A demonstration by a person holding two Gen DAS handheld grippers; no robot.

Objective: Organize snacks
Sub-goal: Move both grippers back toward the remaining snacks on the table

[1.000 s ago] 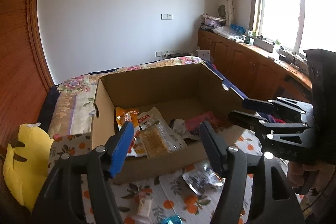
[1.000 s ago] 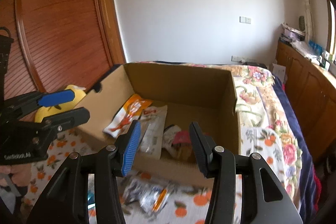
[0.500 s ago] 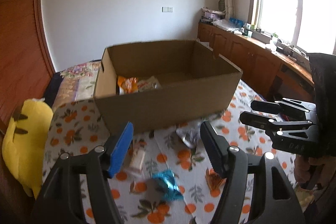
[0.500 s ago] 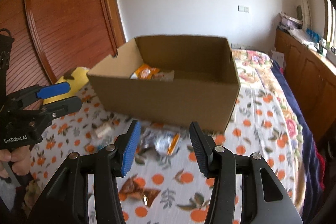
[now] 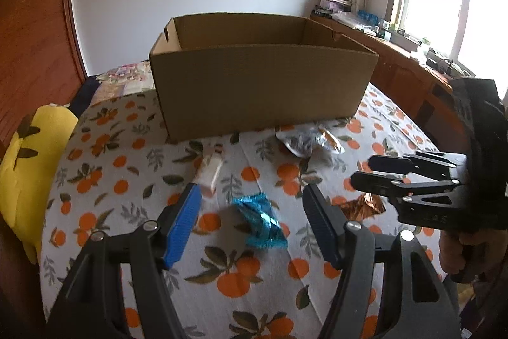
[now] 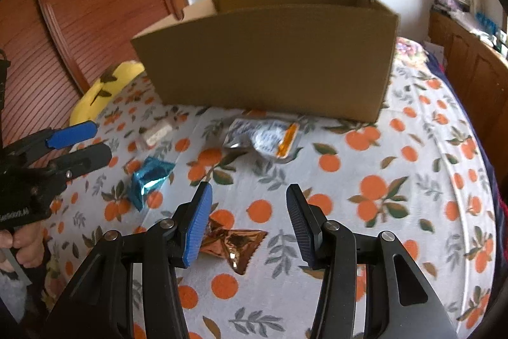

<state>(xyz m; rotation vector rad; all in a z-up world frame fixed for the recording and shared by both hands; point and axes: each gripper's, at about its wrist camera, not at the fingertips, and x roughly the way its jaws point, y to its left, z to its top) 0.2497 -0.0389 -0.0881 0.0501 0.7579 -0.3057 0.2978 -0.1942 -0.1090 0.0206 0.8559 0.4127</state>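
Note:
An open cardboard box stands on the orange-patterned cloth; its inside is hidden from here. Loose snacks lie in front of it: a blue foil packet, a copper foil packet, a silver-and-orange pouch and a small pale bar. My left gripper is open and empty, its fingers either side of the blue packet, above it. My right gripper is open and empty over the copper packet, which lies by its blue finger.
A yellow plush toy lies at the cloth's left edge. A wooden sliding door is on the left; wooden cabinets run under the window on the right. A flowered bedspread lies behind the box.
Both grippers have dropped from above the box's opening down and back to the cloth in front of it. Both stayed open and empty. The box's contents went out of sight.

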